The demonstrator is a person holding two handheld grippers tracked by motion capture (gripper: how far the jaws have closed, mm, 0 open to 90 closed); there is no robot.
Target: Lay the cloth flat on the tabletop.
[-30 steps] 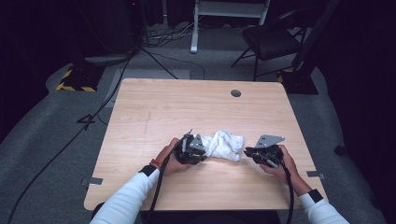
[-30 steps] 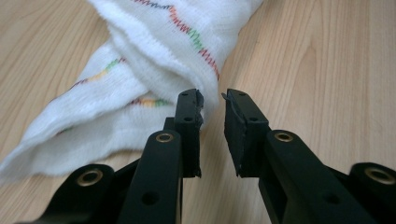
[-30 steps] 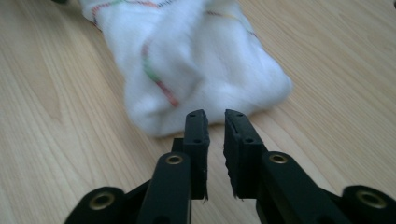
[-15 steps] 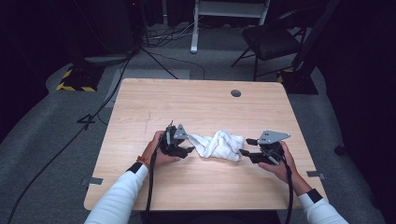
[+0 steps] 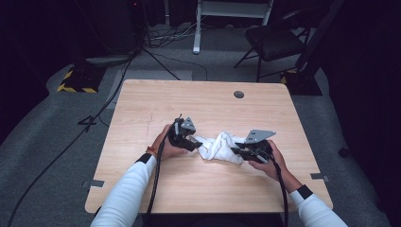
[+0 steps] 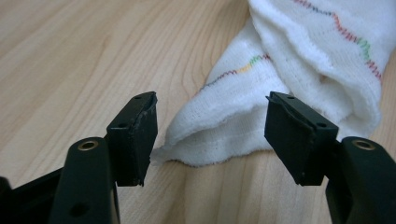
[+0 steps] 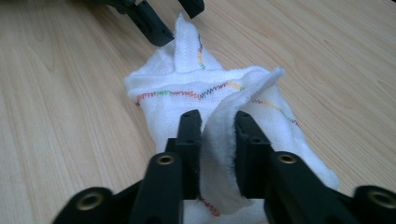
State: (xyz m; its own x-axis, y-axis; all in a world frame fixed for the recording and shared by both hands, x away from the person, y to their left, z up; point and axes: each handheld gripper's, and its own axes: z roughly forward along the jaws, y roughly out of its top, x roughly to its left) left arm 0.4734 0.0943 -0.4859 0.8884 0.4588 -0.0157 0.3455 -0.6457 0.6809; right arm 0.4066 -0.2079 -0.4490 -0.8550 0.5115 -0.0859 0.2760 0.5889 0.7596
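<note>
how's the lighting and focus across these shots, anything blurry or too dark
High view: table evenly lit, room behind nearly black. Left gripper view: cloth sharp, jaws soft-edged up close. Right gripper view: cloth fold between the jaws slightly blurred, left gripper farther off dark.

cloth (image 5: 219, 146) on the table (image 5: 156, 109) between left gripper (image 5: 193, 142) and right gripper (image 5: 235, 150), chair (image 5: 274, 40) behind table

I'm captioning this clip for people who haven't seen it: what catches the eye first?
A crumpled white cloth with rainbow zigzag stitching lies mid-table on the light wooden table, between two hand-held grippers. The right gripper is shut on a fold of it, while the left gripper stands open around the opposite corner. A dark room surrounds the table.
</note>
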